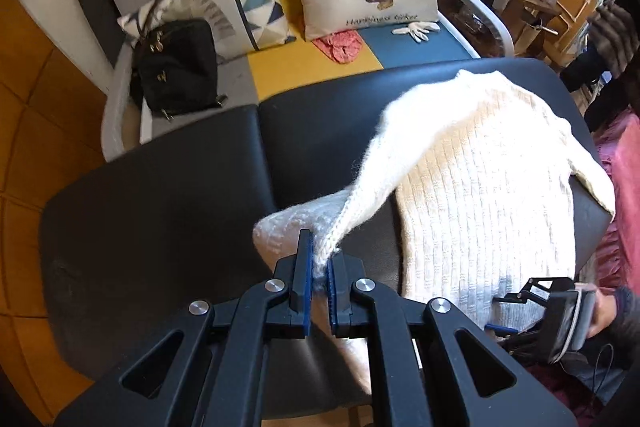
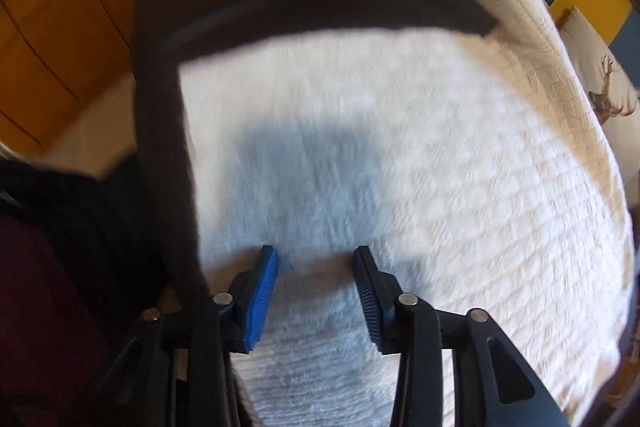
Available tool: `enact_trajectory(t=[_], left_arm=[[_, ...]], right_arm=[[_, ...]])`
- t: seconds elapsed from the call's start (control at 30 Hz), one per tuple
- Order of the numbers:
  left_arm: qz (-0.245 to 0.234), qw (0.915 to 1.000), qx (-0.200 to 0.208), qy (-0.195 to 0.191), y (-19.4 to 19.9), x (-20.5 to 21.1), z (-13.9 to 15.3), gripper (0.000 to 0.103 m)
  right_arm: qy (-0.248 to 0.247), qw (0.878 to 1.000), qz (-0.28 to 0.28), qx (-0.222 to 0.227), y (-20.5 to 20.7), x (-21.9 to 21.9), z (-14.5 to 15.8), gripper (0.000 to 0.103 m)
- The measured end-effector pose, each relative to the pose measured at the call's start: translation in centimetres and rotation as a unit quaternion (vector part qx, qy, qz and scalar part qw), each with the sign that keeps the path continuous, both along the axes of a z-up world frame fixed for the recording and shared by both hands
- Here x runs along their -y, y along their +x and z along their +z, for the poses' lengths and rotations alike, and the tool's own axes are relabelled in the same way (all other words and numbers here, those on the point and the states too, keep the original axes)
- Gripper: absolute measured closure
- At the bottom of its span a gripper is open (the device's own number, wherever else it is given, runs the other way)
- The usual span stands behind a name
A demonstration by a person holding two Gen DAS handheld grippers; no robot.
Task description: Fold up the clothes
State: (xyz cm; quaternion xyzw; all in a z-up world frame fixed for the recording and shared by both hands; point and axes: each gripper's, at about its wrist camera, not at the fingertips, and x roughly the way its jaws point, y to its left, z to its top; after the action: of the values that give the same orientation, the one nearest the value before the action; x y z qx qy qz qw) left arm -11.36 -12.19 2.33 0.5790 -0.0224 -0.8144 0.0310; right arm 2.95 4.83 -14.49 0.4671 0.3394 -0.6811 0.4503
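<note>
Pinching the sweater (image 1: 472, 187) sleeve cuff, your left claw (image 1: 318, 267) holds it raised left of the body on the black worktop (image 1: 160, 195), while your right claw (image 2: 316, 283) hovers released directly over the knit.

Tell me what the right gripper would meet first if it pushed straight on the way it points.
Most likely the white knit sweater: the right gripper is open, and the fabric fills the view directly ahead of its fingers. Blur hides how close it already is.
</note>
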Motion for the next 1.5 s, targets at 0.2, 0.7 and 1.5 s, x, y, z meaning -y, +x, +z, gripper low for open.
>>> enact_trajectory(t=[0.2,0.7,1.5], left_arm=[[0.016,0.9994,0.017,0.025,1.7,0.8,-2.4,0.098],[0.02,0.9869,0.119,0.106,5.2,3.1,-8.6,0.096],[0.274,0.9311,0.01,0.241,17.4,17.6,-15.6,0.089]], right_arm=[[0.073,0.995,0.002,-0.074,0.1,-3.4,0.6,0.092],[-0.078,0.987,-0.14,-0.015,-7.5,-7.8,12.1,0.074],[-0.126,0.906,-0.4,0.055,-15.1,-17.1,9.9,0.072]])
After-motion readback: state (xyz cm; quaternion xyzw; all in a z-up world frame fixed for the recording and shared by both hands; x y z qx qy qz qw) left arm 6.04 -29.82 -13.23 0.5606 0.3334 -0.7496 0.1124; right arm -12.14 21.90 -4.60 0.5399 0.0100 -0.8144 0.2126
